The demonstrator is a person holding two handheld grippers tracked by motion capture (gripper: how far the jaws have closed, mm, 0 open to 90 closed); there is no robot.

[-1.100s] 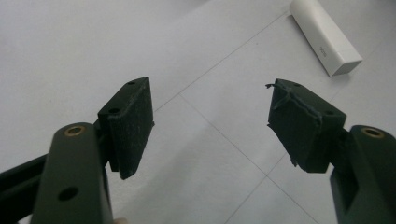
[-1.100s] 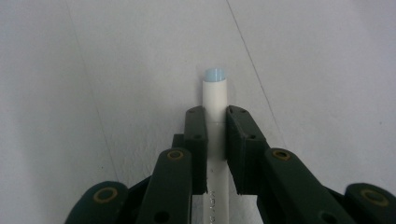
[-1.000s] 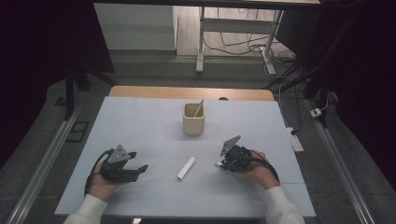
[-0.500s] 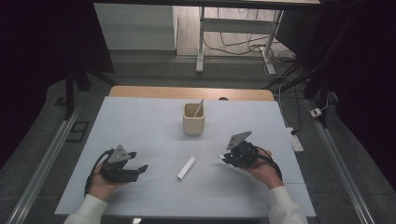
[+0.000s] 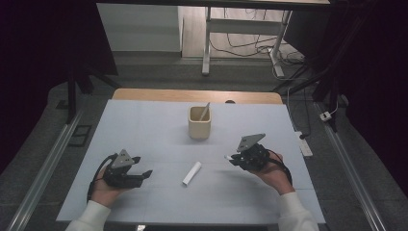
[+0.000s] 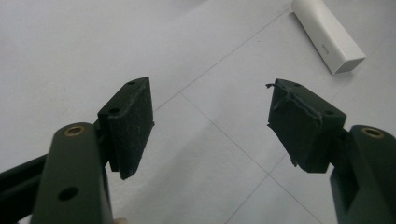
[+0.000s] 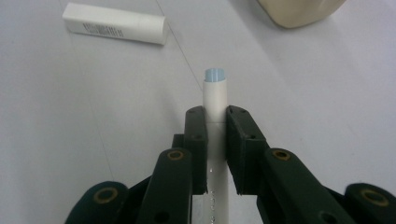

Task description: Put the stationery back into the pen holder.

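My right gripper (image 5: 231,159) is shut on a thin white pen (image 7: 215,93) with a pale blue tip, held a little above the table at the right. A white tube-shaped cap (image 5: 192,173) lies flat on the table between the two grippers, apart from both; it also lies at upper right in the left gripper view (image 6: 329,35) and at upper left in the right gripper view (image 7: 114,23). My left gripper (image 5: 144,174) rests at the left, open, with nothing between its pads (image 6: 133,121). In the right gripper view my right gripper (image 7: 215,116) clamps the pen's barrel.
A beige cup (image 5: 199,122) with a stick-like thing leaning in it stands at the table's middle back, and its base shows in the right gripper view (image 7: 299,11). The pale mat (image 5: 144,130) covers the table. A wooden edge (image 5: 144,94) runs along the far side.
My right gripper has moved right and slightly away from the white cap, carrying the pen. The left gripper and the cap have stayed put.
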